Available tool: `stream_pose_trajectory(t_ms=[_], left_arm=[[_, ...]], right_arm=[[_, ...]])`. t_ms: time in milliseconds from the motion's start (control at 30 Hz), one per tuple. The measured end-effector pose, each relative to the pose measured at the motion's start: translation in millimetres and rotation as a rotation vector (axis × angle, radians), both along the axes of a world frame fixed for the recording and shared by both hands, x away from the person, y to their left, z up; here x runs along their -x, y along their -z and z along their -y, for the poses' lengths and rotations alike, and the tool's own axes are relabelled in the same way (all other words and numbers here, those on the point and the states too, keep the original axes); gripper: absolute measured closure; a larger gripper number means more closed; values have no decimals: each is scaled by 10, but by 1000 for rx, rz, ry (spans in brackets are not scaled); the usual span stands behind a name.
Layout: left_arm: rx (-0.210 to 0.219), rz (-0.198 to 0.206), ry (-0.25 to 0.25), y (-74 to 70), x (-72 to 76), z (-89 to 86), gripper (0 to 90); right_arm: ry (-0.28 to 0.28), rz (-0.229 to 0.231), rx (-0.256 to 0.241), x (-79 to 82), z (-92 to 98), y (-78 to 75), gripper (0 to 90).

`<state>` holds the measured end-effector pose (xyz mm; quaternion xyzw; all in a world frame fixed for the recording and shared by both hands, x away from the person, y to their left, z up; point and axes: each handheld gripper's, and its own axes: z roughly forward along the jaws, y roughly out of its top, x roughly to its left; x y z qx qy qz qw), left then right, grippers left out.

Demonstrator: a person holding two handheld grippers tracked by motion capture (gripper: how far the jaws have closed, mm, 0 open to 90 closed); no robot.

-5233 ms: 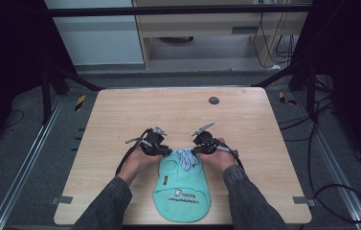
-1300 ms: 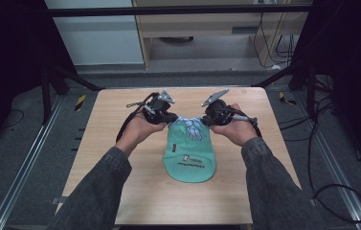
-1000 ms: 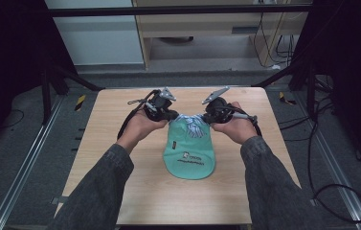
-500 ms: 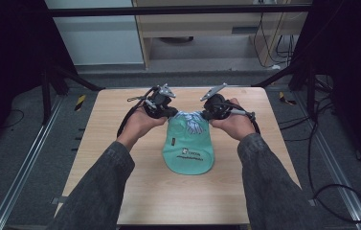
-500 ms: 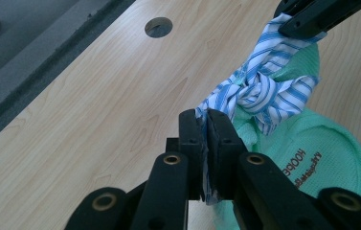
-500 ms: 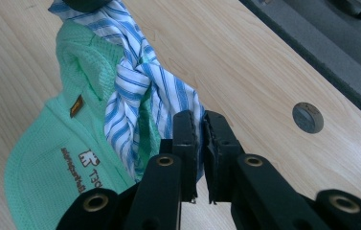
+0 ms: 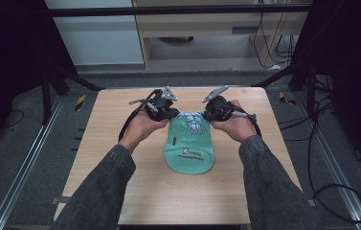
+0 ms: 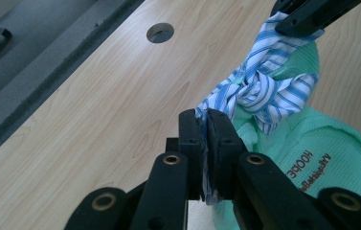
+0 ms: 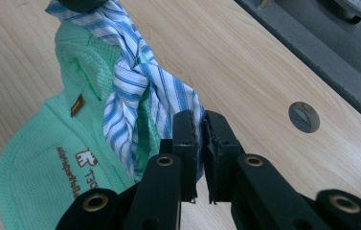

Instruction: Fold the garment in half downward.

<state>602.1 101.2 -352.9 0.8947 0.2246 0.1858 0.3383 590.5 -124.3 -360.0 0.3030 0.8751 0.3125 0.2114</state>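
A mint-green mesh bib (image 7: 189,153) with printed lettering lies flat on the wooden table (image 7: 111,143), rounded end toward the person. Its blue-and-white striped ties (image 7: 195,123) are knotted (image 8: 254,88) at the far end. My left gripper (image 7: 169,113) is shut on one tie end (image 8: 206,124), just left of the bib's top. At the bib's top right, my right gripper (image 7: 211,114) is shut on the other tie end (image 9: 198,125). In the left gripper view the right gripper's jaw (image 8: 307,14) pinches the strap above the knot.
A round cable hole (image 8: 160,32) with a grey cap (image 9: 304,116) sits in the table near its far edge. Beyond that edge runs a dark metal frame (image 7: 178,9) and shelving. Bare wood (image 7: 96,158) lies either side of the bib.
Both grippers have carried the tie ends away from the person, dragging the bib from the near edge to the table's middle. In the last half second they moved little.
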Motion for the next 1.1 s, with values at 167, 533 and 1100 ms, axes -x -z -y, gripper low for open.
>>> stream_pose_trajectory(t_ms=[167,533,1100], left_arm=[[-10,-2,2,56,18,27,858],[-11,14,12,97,124,19,857],[-17,35,59,232,437,5,858]], right_arm=[[-4,-3,5,37,23,31,842],[-19,7,3,103,34,66,840],[-70,10,1,336,78,248,839]])
